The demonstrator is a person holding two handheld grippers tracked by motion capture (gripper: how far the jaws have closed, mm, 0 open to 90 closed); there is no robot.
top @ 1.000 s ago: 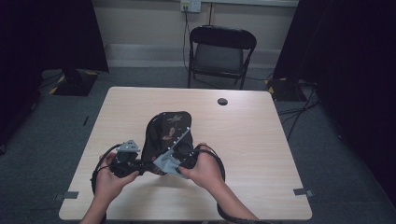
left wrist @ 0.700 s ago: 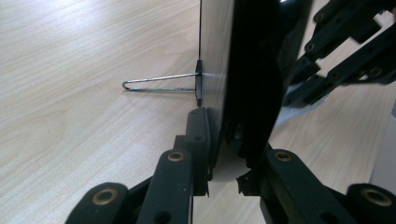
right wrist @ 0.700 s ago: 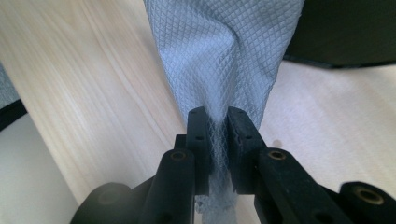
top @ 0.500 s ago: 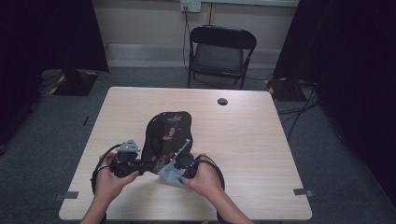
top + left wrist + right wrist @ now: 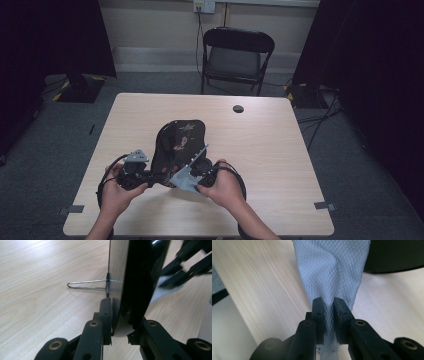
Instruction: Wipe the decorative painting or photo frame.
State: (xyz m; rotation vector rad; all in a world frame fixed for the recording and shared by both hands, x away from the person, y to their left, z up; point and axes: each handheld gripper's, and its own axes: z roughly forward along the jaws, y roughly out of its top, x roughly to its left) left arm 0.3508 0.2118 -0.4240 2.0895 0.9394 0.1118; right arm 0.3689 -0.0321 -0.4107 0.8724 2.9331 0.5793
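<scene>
High view is showing the black glossy frame standing tilted at the centre of the table, a floral pattern catching light on its face. In the left gripper view the left gripper is clamping the frame's lower edge between its jaws, just below the thin wire stand sticking out toward the left of the frame. It is looking stiff, slick and probably breakable, so gripping that rim rather than the face seems wisest. In the right gripper view the right gripper is pinching a soft pale-blue waffle cloth tight, the fabric drooping limp and light; it should wipe easily without slipping. No brand or writing is readable anywhere. A small dark disc is sitting at the table's upper right, a folding chair beyond.
</scene>
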